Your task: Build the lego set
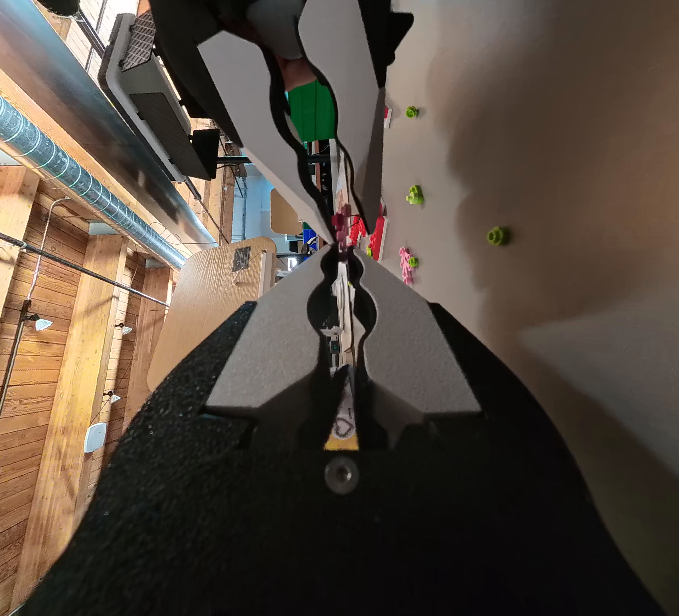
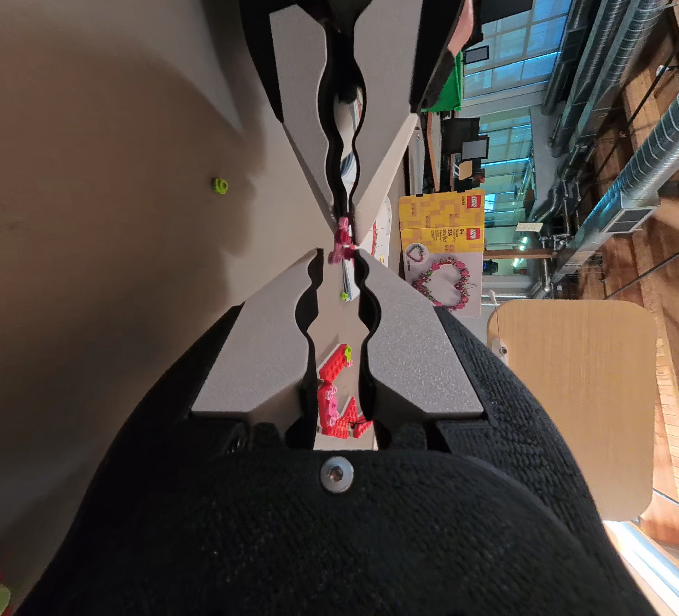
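Note:
Both grippers meet tip to tip above the table. In the left wrist view my left gripper (image 1: pixel 342 249) comes from below and is shut on a small dark pink flower piece (image 1: pixel 344 256). My right gripper (image 1: pixel 340 229) comes from above, shut on a magenta flower piece (image 1: pixel 340 221). The two pieces touch. In the right wrist view my right gripper (image 2: pixel 338 251) pinches a pink flower piece (image 2: pixel 336 257), and the left gripper (image 2: pixel 343 218) holds another (image 2: pixel 342 233) against it. The red Lego build (image 2: pixel 336 396) lies on the table behind my fingers; it also shows in the left wrist view (image 1: pixel 376 235).
Loose lime green pieces (image 1: pixel 415 194) (image 1: pixel 498 235) (image 2: pixel 219 185) lie on the grey table (image 1: pixel 551 157). A pink flower cluster (image 1: pixel 406 264) lies near the build. The yellow Lego box (image 2: pixel 441 231) stands at the table's edge, with a wooden chair (image 2: pixel 569 396) beyond. Less than 4 cm separates the two grippers' tips.

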Motion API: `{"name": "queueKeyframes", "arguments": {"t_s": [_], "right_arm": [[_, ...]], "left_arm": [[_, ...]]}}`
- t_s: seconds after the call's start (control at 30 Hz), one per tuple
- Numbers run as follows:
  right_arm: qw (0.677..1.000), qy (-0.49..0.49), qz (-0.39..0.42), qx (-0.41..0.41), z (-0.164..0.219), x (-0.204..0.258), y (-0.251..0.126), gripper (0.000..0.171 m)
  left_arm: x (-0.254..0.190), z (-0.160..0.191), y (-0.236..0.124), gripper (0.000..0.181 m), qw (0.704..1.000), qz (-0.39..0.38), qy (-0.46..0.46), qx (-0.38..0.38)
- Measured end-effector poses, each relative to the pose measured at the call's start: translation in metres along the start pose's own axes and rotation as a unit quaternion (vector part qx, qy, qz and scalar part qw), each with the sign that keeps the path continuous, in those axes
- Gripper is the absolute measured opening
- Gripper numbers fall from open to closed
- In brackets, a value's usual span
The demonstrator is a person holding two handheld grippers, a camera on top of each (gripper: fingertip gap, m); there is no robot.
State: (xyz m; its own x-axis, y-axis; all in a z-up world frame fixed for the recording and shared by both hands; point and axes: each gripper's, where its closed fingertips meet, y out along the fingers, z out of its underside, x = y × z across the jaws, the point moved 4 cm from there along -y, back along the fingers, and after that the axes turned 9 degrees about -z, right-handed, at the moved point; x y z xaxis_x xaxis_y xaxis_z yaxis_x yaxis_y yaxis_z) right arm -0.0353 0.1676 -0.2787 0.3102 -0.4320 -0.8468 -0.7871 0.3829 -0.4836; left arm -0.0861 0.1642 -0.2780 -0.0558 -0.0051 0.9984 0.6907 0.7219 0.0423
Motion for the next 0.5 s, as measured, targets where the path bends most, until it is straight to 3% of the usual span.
{"name": "queueKeyframes", "arguments": {"t_s": [0.5], "right_arm": [[1.000,0.014,-0.006,0.010,0.0013,-0.0034,0.0008,0.004]], "left_arm": [[-0.0018,0.0019,-0.0002,0.002,1.000,0.011,-0.011,0.004]]}}
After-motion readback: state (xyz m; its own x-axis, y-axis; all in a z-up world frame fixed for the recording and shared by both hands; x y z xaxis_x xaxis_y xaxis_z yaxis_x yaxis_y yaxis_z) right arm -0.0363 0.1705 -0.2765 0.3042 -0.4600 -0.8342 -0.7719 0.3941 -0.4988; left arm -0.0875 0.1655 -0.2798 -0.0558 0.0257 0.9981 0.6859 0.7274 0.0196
